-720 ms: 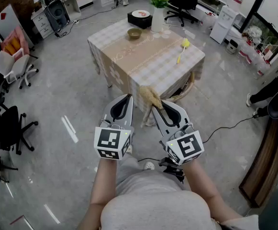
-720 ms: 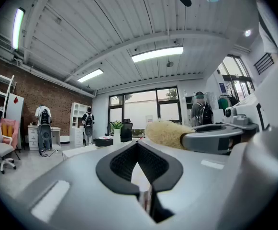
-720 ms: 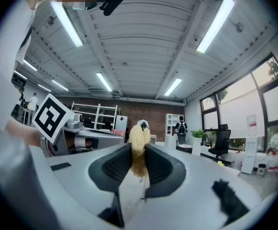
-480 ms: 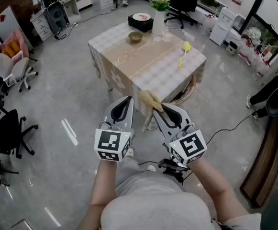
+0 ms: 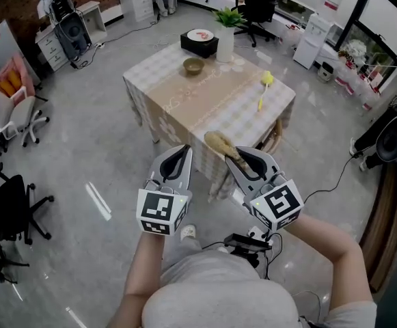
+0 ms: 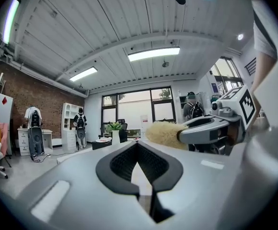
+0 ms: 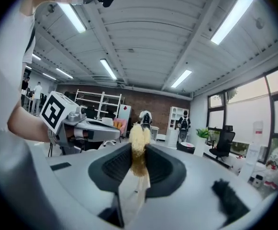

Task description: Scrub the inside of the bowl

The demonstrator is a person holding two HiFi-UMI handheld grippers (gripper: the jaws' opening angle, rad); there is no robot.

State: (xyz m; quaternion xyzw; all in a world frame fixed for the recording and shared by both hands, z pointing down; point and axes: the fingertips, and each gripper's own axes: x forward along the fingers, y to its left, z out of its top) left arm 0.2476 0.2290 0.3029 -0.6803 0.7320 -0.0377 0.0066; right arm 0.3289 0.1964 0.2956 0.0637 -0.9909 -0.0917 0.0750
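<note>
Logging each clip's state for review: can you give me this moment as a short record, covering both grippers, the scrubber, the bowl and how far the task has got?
left gripper: shut, empty
right gripper: shut on the scrubber
scrubber: tan, fibrous, sticking out ahead of the right gripper
bowl: on the far part of the table, near a black box, apart from both grippers
task progress: scrubbing not yet begun

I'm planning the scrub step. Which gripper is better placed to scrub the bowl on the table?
Right. The right gripper is shut on the loofah scrubber, while the left gripper is shut and empty. Neither has reached the bowl.
</note>
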